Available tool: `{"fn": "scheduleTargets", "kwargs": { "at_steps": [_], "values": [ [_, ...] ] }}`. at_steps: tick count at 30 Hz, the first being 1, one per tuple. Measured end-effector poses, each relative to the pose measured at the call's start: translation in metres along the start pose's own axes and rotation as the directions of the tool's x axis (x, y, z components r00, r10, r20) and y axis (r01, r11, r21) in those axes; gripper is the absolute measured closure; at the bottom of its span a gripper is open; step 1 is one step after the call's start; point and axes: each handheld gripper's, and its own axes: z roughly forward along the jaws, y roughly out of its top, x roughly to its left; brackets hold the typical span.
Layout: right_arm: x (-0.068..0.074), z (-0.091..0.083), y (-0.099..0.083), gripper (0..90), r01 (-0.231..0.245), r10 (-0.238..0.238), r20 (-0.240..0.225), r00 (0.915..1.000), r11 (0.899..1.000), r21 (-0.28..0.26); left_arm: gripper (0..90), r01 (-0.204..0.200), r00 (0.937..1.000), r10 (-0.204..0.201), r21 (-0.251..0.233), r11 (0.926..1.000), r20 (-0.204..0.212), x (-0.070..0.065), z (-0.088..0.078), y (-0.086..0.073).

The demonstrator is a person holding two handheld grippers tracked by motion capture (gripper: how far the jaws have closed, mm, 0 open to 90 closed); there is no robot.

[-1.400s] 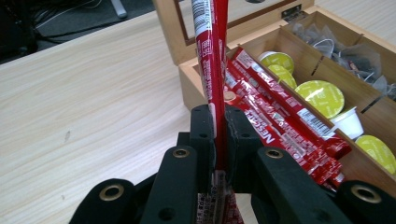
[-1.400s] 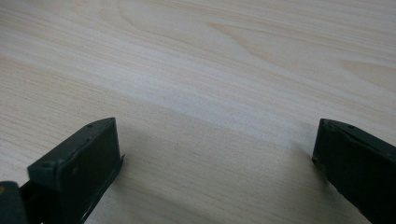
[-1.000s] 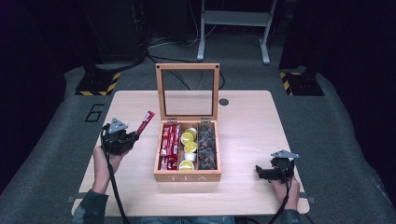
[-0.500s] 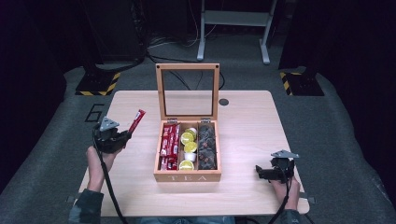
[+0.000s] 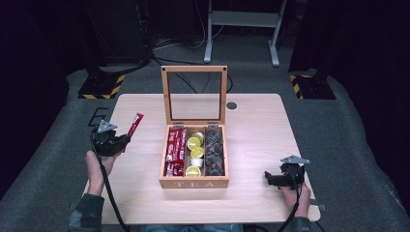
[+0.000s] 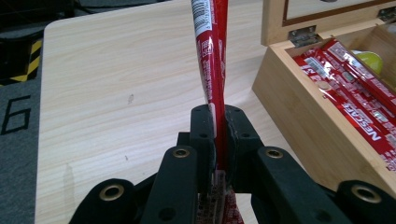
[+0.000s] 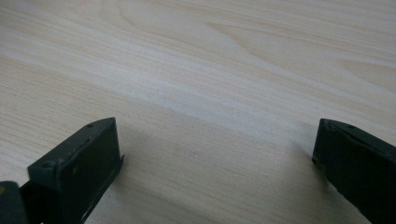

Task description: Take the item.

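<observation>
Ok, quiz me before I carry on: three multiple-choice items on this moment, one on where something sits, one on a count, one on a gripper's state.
1. Where in the wooden tea box do the red coffee sticks lie?
A. left compartment
B. middle compartment
C. right compartment

2. How many compartments does the box have?
A. two
B. three
C. four

3. What is the left gripper doing?
A. open over the table
B. shut on nothing
C. shut on a red stick sachet

Answers:
1. A: in the high view the red sticks fill the left compartment, with the yellow-lidded cups beside them in the middle.
2. B: two dividers split it into red sticks, cups and dark packets.
3. C: the left gripper view shows its jaws clamped on the red stick sachet, which rises above them.
</observation>
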Motion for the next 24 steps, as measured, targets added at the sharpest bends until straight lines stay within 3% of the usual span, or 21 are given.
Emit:
{"fn": "scheduleTargets", "kwargs": {
  "at_steps": [24],
  "values": [
    [0.0,0.0,0.0,0.1,-0.002,0.002,0.001,1.0,1.0,-0.002,82.4,0.064,0.9968,-0.062,0.039,0.9972,-0.05,0.028,0.017,-0.006]
  ]
}}
